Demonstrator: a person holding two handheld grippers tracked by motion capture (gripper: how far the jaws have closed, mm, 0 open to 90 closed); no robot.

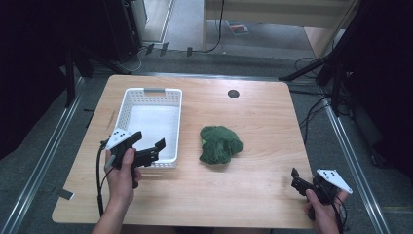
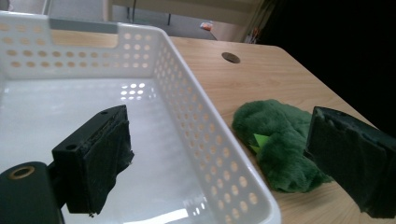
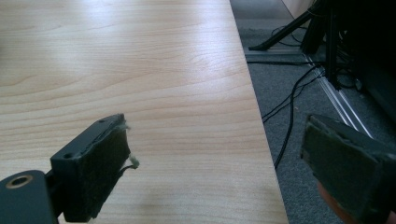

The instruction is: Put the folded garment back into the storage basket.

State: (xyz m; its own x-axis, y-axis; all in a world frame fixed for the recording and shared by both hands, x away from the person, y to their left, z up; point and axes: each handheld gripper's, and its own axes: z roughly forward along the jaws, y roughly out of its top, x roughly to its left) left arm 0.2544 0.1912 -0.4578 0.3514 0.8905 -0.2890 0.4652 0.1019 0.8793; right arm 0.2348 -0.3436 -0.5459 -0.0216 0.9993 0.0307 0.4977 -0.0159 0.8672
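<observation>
High view: left gripper (image 1: 146, 146) over basket (image 1: 129, 100)

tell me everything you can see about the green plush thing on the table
The green plush toy is a soft, fuzzy, dark green lump with a small lighter green tag or patch on the side toward the basket. It lies crumpled on the wooden table, near the middle, just right of the white perforated basket and apart from it. Nothing but the table touches it; the open left gripper hovers over the basket's near corner.
</observation>
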